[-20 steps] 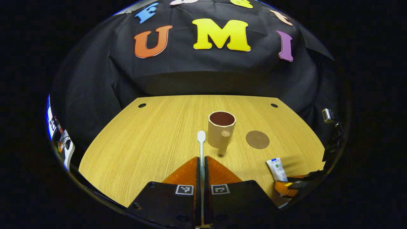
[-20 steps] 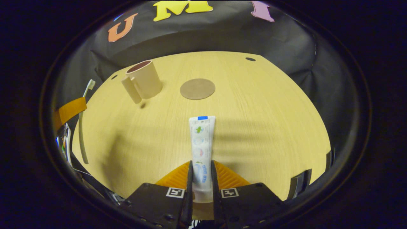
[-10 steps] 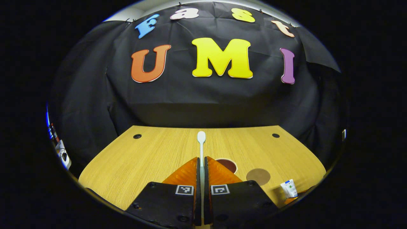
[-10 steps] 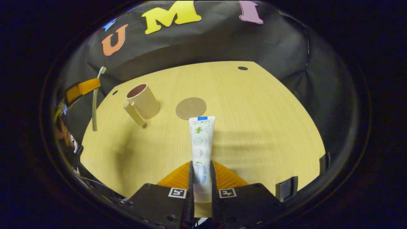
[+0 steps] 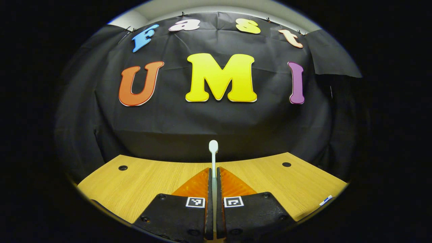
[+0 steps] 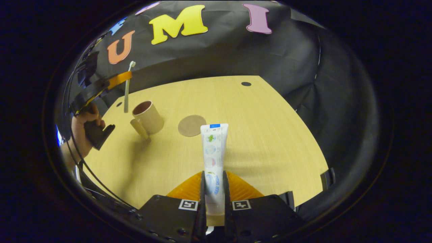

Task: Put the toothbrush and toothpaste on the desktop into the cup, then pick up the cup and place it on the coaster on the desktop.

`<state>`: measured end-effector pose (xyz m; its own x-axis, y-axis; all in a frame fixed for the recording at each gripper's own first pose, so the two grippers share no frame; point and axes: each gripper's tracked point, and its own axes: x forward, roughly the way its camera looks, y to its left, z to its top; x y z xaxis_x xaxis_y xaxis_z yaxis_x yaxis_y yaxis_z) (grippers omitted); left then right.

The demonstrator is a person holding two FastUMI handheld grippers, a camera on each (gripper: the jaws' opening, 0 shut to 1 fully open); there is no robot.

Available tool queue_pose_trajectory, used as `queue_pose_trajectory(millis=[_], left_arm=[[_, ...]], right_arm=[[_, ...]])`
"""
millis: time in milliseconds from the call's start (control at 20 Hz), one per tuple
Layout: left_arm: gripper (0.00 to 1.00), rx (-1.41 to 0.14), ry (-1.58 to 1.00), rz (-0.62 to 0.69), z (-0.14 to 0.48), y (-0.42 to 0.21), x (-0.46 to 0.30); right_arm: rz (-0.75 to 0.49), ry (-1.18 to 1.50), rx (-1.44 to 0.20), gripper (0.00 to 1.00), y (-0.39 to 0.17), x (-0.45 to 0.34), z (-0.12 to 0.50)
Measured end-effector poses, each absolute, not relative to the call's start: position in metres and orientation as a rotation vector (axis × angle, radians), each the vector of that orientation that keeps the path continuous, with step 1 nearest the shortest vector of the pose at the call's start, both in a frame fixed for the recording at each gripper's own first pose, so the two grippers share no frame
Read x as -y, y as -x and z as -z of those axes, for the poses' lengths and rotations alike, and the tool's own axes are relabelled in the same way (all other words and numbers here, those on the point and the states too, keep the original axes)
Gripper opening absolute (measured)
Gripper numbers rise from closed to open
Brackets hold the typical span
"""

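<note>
Toothbrush (image 5: pixel 213 158) pinched between my left gripper (image 5: pixel 213 173) fingers, head poking out at 12 o'clock; in right gripper view it hangs handle-down just above cup (image 6: pixel 147 116) rim, at cup's 11 o'clock, likely lined up for drop-in; toothpaste (image 6: pixel 213 158) tube clamped by its lower end in my right gripper (image 6: pixel 213 177), standing out toward 12, likely waiting its turn; coaster (image 6: pixel 192 125) flat on desktop (image 6: pixel 270 135), just beside cup at its 3 o'clock, bare.
</note>
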<state>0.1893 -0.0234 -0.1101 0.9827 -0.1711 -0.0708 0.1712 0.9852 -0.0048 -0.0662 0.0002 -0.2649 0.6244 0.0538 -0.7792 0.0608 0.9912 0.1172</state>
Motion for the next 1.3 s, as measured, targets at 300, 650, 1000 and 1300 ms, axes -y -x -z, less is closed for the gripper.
queue_pose_trajectory(millis=[300, 650, 1000, 1300], left_arm=[[0.08, -0.103, 0.025, 0.198, 0.129, -0.200, 0.027], [0.13, -0.143, 0.042, 0.215, 0.137, -0.194, 0.027], [1.00, -0.151, 0.032, 0.179, 0.132, -0.168, 0.004], [1.00, -0.188, -0.006, 0.047, 0.132, -0.122, -0.068]], right_arm=[[0.025, -0.140, -0.906, 0.22, 0.065, 0.006, 0.268], [0.005, -0.133, -0.897, 0.22, 0.063, -0.002, 0.267], [-0.057, -0.120, -0.864, 0.22, 0.043, -0.028, 0.258], [-0.215, -0.090, -0.697, 0.22, -0.028, -0.098, 0.216]])
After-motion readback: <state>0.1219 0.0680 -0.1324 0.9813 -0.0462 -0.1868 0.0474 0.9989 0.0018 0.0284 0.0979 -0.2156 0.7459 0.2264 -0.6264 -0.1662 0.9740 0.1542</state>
